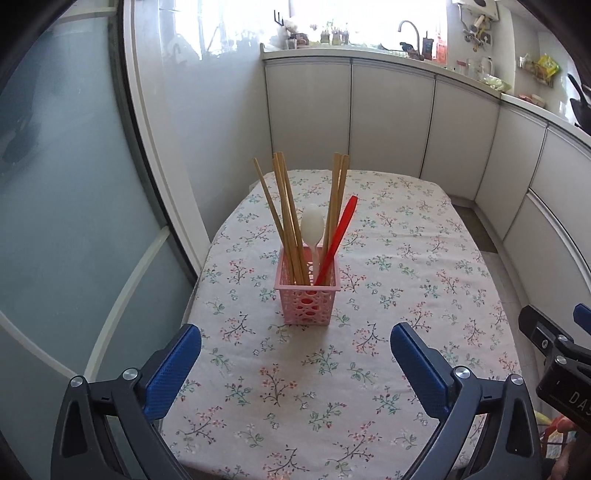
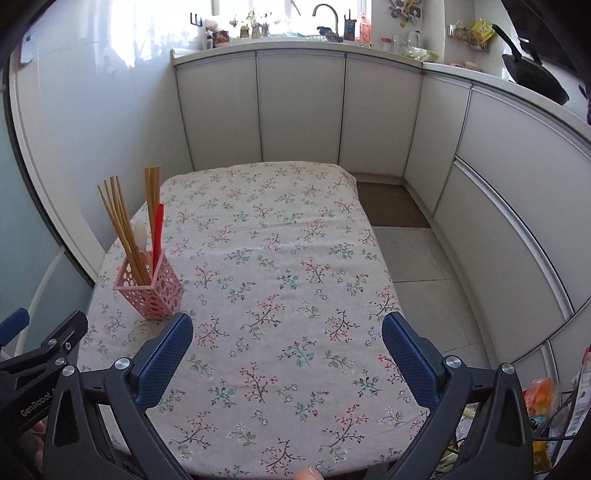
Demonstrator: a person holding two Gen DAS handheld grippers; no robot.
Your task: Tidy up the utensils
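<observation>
A pink perforated holder stands upright on the floral tablecloth. In it stand several wooden chopsticks, a white plastic spoon and a red utensil. My left gripper is open and empty, just in front of the holder. In the right wrist view the holder is at the left with the chopsticks. My right gripper is open and empty over the cloth, to the right of the holder.
White cabinets run along the back and right under a counter with a sink tap and a black wok. A glass sliding door is at the left. Tiled floor lies right of the table.
</observation>
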